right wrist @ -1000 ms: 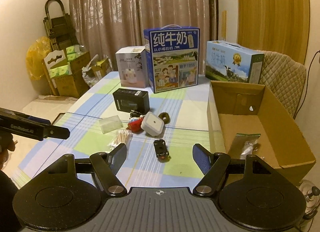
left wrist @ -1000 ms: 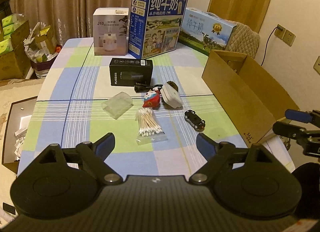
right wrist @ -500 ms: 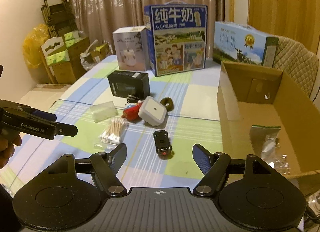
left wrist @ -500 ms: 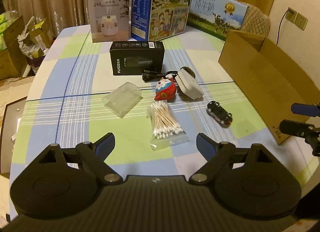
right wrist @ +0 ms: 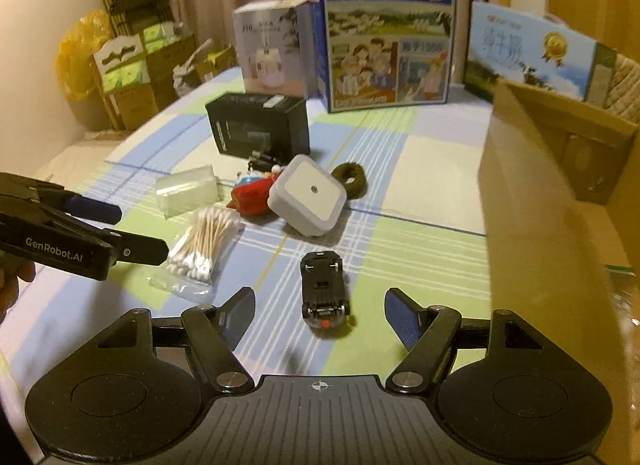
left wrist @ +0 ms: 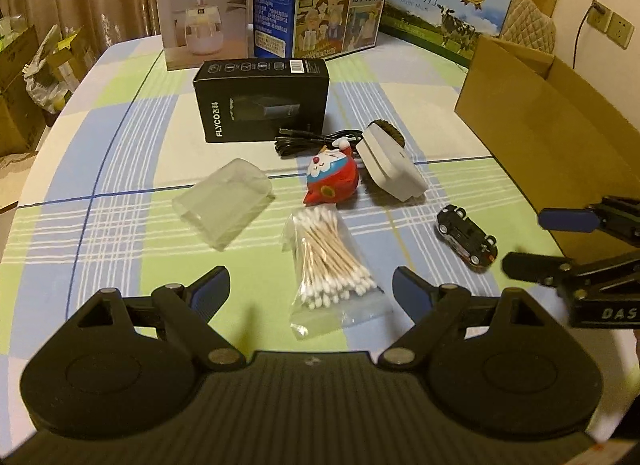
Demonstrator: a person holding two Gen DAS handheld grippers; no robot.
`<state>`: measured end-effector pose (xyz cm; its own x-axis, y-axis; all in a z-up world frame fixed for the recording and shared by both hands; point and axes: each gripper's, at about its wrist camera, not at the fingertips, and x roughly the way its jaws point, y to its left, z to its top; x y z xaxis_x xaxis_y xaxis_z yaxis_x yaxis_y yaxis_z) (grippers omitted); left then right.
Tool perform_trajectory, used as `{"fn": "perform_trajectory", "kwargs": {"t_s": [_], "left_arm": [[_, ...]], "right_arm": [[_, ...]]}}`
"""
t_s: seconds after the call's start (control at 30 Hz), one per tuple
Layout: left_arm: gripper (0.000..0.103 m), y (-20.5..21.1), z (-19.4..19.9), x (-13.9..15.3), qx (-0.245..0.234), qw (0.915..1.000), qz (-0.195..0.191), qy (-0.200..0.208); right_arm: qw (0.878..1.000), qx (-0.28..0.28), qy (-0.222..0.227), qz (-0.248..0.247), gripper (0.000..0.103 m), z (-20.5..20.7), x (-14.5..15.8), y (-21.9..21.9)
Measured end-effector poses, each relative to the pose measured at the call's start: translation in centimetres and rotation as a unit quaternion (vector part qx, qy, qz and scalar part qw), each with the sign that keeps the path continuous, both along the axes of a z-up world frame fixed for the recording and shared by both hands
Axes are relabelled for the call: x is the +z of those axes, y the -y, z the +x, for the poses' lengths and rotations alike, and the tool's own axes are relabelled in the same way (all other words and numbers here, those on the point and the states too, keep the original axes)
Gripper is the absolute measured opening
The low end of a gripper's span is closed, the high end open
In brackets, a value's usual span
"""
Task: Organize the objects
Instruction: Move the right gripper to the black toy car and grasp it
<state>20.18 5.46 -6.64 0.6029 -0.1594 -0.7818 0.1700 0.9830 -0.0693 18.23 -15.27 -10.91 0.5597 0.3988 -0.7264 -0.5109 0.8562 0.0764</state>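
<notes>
A checked blue, green and white tablecloth [left wrist: 100, 201] fills both views. Low centre in the left view, the left gripper [left wrist: 310, 289] is spread wide, framing a crinkly clear bag of cotton swabs [left wrist: 328, 261], probably lined up to pick it. Low centre in the right view, the right gripper [right wrist: 320, 315] is likewise wide, straddling a glossy black toy car [right wrist: 323, 289]. At right stands an open brown cardboard box [right wrist: 532, 201], likely the destination. Above centre lie a rounded white plug [right wrist: 308, 201] and a red figurine [left wrist: 330, 181].
</notes>
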Motion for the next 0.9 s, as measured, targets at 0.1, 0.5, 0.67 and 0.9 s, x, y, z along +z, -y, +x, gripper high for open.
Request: {"fn": "perform_trajectory", "kwargs": {"t_s": [0.1, 0.5, 0.67, 0.9], "left_arm": [[0.085, 0.4, 0.8, -0.4, -0.004, 1.0, -0.002, -0.001], [0.084, 1.2, 2.1, -0.6, -0.006, 0.9999, 0.003, -0.008], [0.084, 0.8, 2.4, -0.7, 0.006, 0.9999, 0.003, -0.012], [0.083, 1.1, 2.9, -1.1, 0.002, 0.9998, -0.001, -0.019]], "right_arm": [[1.0, 0.005, -0.008, 0.0, 0.07, 1.4, -0.5, -0.4], [0.999, 0.028, -0.034, -0.025, 0.053, 3.6, -2.8, -1.4], [0.998, 0.031, -0.033, -0.043, 0.047, 4.1, -3.3, -2.1], [0.997, 0.026, -0.047, -0.048, 0.03, 4.8, -3.8, -2.1]]}}
